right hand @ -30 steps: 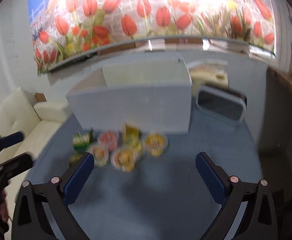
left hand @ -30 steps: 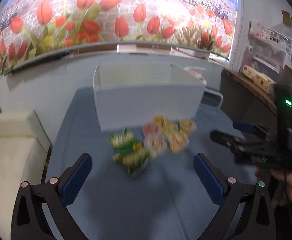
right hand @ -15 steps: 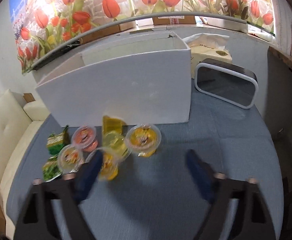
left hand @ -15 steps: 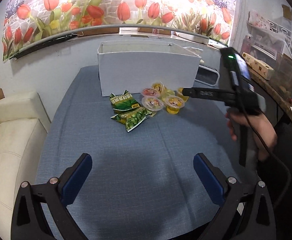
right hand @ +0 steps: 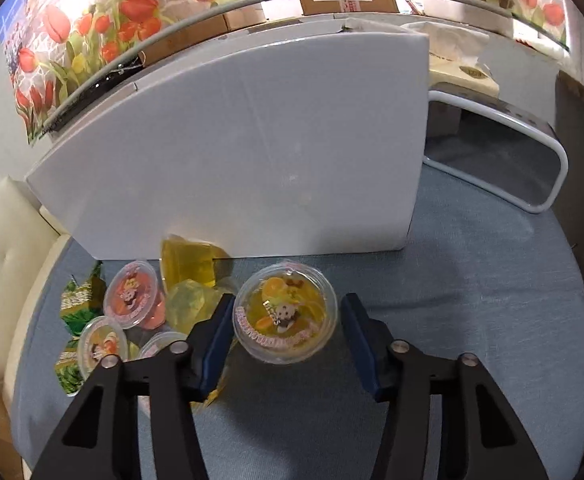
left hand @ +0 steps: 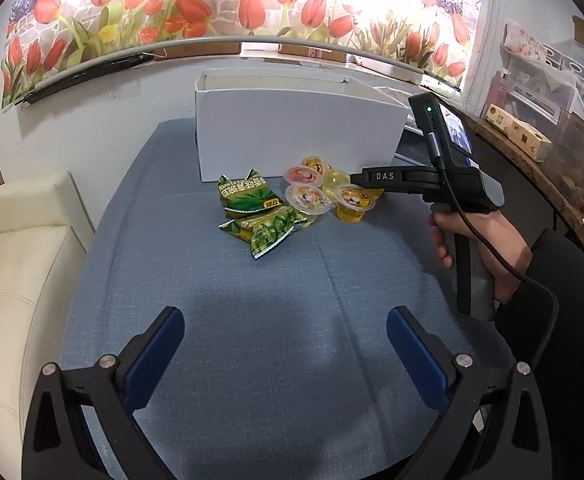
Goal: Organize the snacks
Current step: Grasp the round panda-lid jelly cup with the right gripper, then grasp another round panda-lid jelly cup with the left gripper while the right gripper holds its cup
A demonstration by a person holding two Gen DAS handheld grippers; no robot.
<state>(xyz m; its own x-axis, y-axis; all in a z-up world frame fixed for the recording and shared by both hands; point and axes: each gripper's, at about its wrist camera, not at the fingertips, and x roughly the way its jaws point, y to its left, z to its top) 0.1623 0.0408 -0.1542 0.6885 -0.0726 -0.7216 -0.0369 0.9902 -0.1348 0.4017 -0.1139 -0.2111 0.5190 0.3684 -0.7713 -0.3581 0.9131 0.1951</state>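
Observation:
A yellow jelly cup (right hand: 286, 312) stands on the blue table between the open fingers of my right gripper (right hand: 288, 320); neither pad touches it. More jelly cups (right hand: 132, 300) and green snack bags (right hand: 78, 300) lie to its left. Behind them stands a tall white box (right hand: 252, 160). In the left wrist view my left gripper (left hand: 284, 344) is open and empty over the bare blue tablecloth, well in front of the green bags (left hand: 252, 208) and the jelly cups (left hand: 307, 196). The right gripper's body (left hand: 423, 180) reaches over the cups there. The white box (left hand: 295, 136) is open on top.
A white-framed dark mirror (right hand: 499, 152) leans at the right of the box. A cream sofa (left hand: 16, 264) borders the table's left edge. A wooden shelf with boxes (left hand: 531, 140) runs along the right. A tulip mural fills the back wall.
My right gripper has moved forward and down so its fingers now flank the yellow jelly cup. The left gripper has pulled back a little and stays open.

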